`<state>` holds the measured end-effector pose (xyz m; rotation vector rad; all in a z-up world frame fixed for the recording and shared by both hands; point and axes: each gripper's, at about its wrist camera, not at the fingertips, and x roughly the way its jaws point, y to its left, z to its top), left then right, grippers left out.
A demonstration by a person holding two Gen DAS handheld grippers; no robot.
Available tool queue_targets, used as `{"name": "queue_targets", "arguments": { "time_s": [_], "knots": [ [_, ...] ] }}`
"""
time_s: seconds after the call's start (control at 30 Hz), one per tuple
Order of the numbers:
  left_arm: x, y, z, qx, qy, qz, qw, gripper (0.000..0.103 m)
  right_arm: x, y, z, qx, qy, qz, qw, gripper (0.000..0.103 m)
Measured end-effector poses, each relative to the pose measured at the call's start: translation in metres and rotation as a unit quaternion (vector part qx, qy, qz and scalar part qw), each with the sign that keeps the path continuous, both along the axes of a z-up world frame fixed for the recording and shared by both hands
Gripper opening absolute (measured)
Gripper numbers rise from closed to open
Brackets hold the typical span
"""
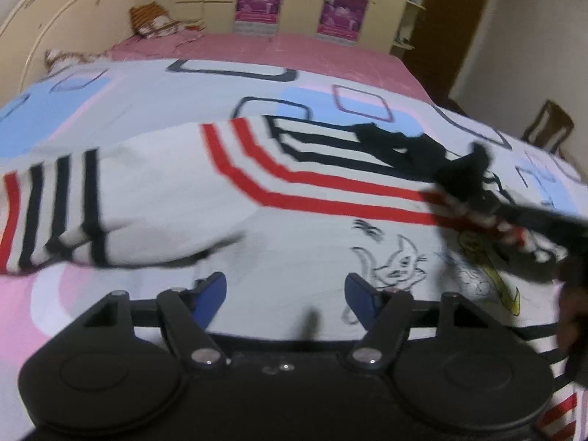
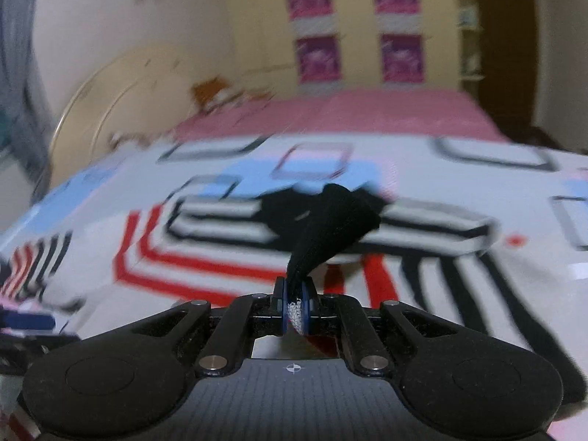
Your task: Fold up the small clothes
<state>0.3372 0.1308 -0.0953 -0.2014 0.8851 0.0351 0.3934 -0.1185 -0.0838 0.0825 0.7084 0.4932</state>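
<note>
While the left gripper (image 1: 284, 294) hovers with its fingers spread wide and nothing between them, just above the cartoon cat print on the white shirt (image 1: 176, 187), the right gripper (image 2: 297, 296) has its fingers pressed together on a fold of the shirt's black collar (image 2: 330, 228), lifted off the cloth. That shirt, striped red and black, lies spread on the patterned bedsheet (image 1: 147, 88), one sleeve (image 1: 55, 213) out to the left
</note>
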Motion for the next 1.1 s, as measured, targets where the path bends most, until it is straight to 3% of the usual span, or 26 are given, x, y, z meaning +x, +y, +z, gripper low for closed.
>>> {"name": "queue_targets", "arguments": {
  "time_s": [0.1, 0.13, 0.2, 0.23, 0.27, 0.3, 0.33, 0.4, 0.43, 0.47, 0.57, 0.67, 0.8, 0.9, 1.0, 1.1],
  "knots": [
    [-0.002, 0.013, -0.001, -0.009, 0.000, 0.000, 1.0000, 0.076, 0.004, 0.027, -0.022, -0.023, 0.026, 0.029, 0.999, 0.007],
    [-0.002, 0.014, -0.002, -0.013, 0.000, -0.002, 0.9999, 0.084, 0.008, 0.034, -0.030, -0.032, 0.039, 0.036, 0.998, 0.007],
    [0.002, 0.013, -0.002, -0.020, -0.007, -0.007, 0.9998, 0.091, 0.007, 0.037, -0.035, -0.045, 0.027, 0.029, 0.998, 0.008],
    [0.004, 0.012, -0.002, -0.024, -0.010, -0.011, 0.9996, 0.092, 0.004, 0.037, -0.034, -0.053, 0.025, 0.029, 0.998, 0.028],
    [0.007, 0.010, -0.002, -0.030, -0.012, -0.016, 0.9993, 0.092, 0.002, 0.035, -0.033, -0.059, 0.021, 0.029, 0.998, 0.061],
    [0.014, 0.005, -0.003, -0.039, -0.014, -0.024, 0.9988, 0.091, -0.007, 0.030, -0.027, -0.059, 0.003, 0.026, 0.998, 0.070],
    [0.020, -0.001, -0.004, -0.046, -0.015, -0.032, 0.9983, 0.089, -0.016, 0.023, -0.023, -0.056, -0.013, 0.029, 0.998, 0.071],
    [0.033, -0.018, -0.006, -0.058, -0.017, -0.053, 0.9968, 0.085, -0.030, 0.010, -0.016, -0.059, -0.013, 0.023, 0.998, 0.063],
    [0.039, -0.026, -0.008, -0.064, -0.018, -0.062, 0.9959, 0.081, -0.034, 0.000, -0.015, -0.055, -0.008, 0.014, 0.998, 0.045],
    [0.045, -0.033, -0.012, -0.071, -0.017, -0.069, 0.9949, 0.077, -0.039, -0.015, -0.016, -0.050, 0.003, -0.002, 0.999, 0.036],
    [0.066, -0.051, -0.024, -0.084, -0.006, -0.080, 0.9932, 0.073, -0.055, -0.061, -0.014, -0.051, 0.011, -0.067, 0.996, 0.035],
    [0.079, -0.062, -0.030, -0.069, -0.002, -0.073, 0.9950, 0.069, -0.068, -0.106, -0.012, -0.058, 0.017, -0.128, 0.990, 0.035],
    [0.091, -0.061, -0.034, -0.081, 0.002, -0.068, 0.9945, 0.062, -0.071, -0.145, -0.017, -0.065, 0.039, -0.174, 0.982, 0.035],
    [0.101, -0.063, -0.037, -0.094, 0.002, -0.072, 0.9930, 0.048, -0.065, -0.160, -0.022, -0.054, 0.042, -0.188, 0.980, 0.035],
    [0.109, -0.067, -0.035, -0.098, 0.002, -0.086, 0.9914, 0.014, -0.054, -0.164, -0.032, -0.054, 0.052, -0.190, 0.979, 0.035],
    [0.103, -0.071, -0.014, -0.104, -0.045, -0.098, 0.9888, 0.009, -0.047, -0.162, -0.039, -0.059, 0.045, -0.185, 0.980, 0.035]
  ]
}}
